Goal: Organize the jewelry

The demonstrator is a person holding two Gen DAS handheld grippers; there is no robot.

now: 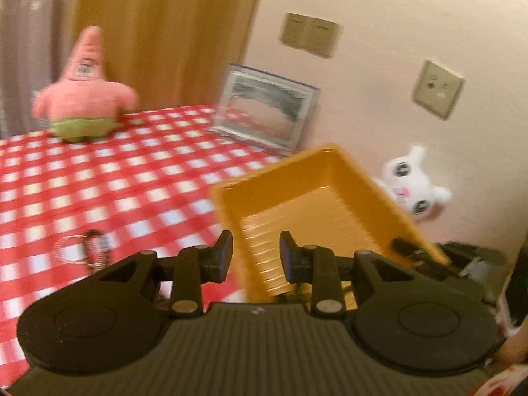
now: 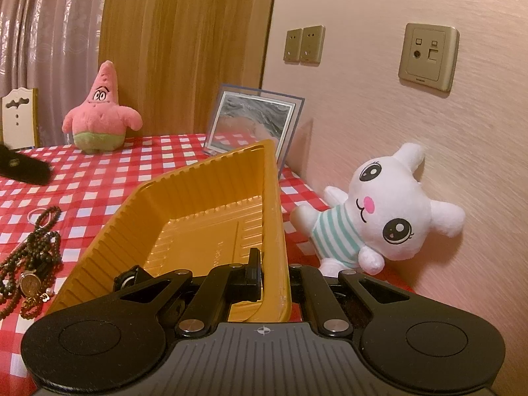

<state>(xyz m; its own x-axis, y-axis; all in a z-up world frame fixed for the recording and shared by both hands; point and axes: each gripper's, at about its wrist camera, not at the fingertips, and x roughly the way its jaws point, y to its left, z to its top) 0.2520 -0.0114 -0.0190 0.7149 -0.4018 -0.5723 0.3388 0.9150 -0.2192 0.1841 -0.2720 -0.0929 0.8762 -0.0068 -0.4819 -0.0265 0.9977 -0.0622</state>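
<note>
My right gripper [image 2: 274, 274] is shut on the near right wall of a ribbed yellow tray [image 2: 198, 204], which is tilted up on its side over the red-checked tablecloth [image 2: 109, 171]; one finger [image 2: 254, 270] is inside the tray and the other is hidden behind the wall. A heap of dark bead necklaces [image 2: 33, 257] with a round pendant lies left of the tray. In the left wrist view the tray [image 1: 313, 198] is ahead and to the right. My left gripper [image 1: 255, 250] is open with nothing between its fingers. A beaded bracelet [image 1: 82, 250] lies blurred to its left.
A pink star plush [image 2: 99, 118] stands at the back of the table, and a framed picture [image 2: 250, 125] leans on the wall. A white bunny plush [image 2: 379, 211] lies right of the tray. A black case [image 2: 23, 168] is at far left. Wall sockets [image 2: 429, 56] are above.
</note>
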